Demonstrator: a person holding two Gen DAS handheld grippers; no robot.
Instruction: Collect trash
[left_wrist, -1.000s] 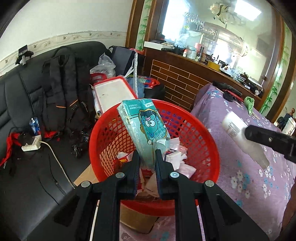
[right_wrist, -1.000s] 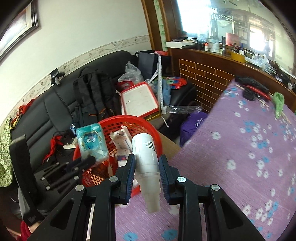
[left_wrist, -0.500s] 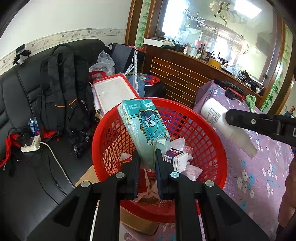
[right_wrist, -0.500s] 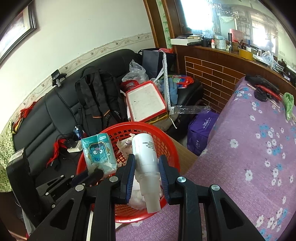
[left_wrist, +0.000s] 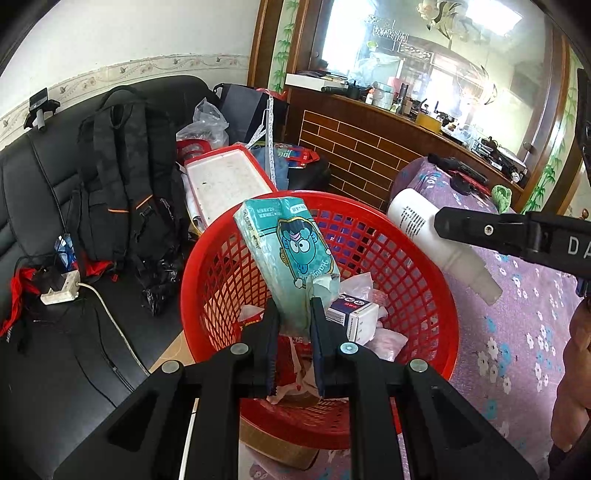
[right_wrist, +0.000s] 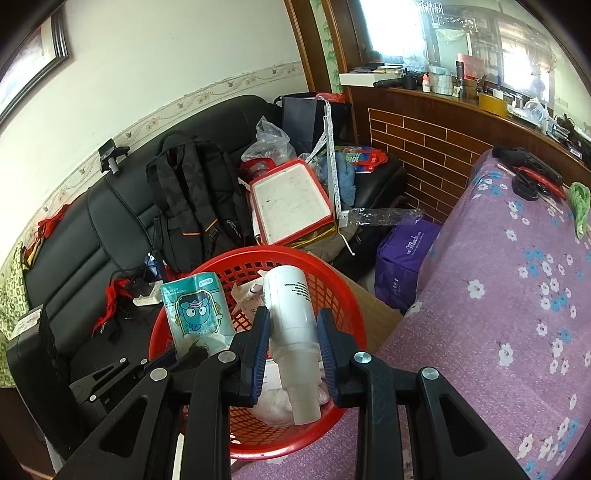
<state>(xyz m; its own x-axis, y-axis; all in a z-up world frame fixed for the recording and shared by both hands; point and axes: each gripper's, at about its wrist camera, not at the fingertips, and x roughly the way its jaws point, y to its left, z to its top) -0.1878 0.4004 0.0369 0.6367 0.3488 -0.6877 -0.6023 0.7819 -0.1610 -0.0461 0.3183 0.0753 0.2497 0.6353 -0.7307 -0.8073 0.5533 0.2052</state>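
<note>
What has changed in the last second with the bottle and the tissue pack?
The right gripper has carried the white bottle from over the purple cloth to above the red basket. The left gripper stayed over the basket, clamped on the tissue pack. Nothing was let go.
</note>
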